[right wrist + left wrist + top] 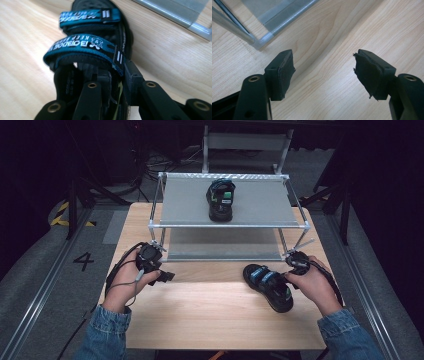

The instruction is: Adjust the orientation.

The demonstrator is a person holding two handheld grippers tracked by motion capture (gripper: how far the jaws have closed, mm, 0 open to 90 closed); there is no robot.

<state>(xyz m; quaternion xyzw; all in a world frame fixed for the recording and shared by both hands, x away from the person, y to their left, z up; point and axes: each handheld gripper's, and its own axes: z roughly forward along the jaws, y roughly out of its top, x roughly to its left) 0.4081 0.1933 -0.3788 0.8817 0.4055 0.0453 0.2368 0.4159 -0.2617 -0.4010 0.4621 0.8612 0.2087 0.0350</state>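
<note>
- Looking down in the high view: wire rack [227, 225] with two grey shelves stands on the far half of the tabletop [210, 315], used here as the landmark.
- One black-and-teal sandal on the rack [220, 199] sits on the top shelf, near its middle, toe toward the person.
- Second sandal [267, 286] lies flat on the tabletop just in front of the rack's front right corner, angled, heel end toward the person's right hand.
- Right gripper [289, 276] is at that sandal's heel side, close to the rack's front right leg; hand wrapped around it, cable trailing.
- Left gripper [165, 276] is in front of the rack's front left corner, above bare wood, well apart from both sandals.
- Left gripper view: left gripper [324, 75] jaws stand wide apart, nothing between them, just wood grain under them; rack leg and lower shelf corner [259, 42] up at top left.
- Right gripper view: right gripper [117, 85] jaws drawn in on the sandal [87, 47], one inside the heel opening, one outside against the side wall under the rear teal strap; clamping the sandal's side. Rack rail [175, 12] at top right beyond the toe.
</note>
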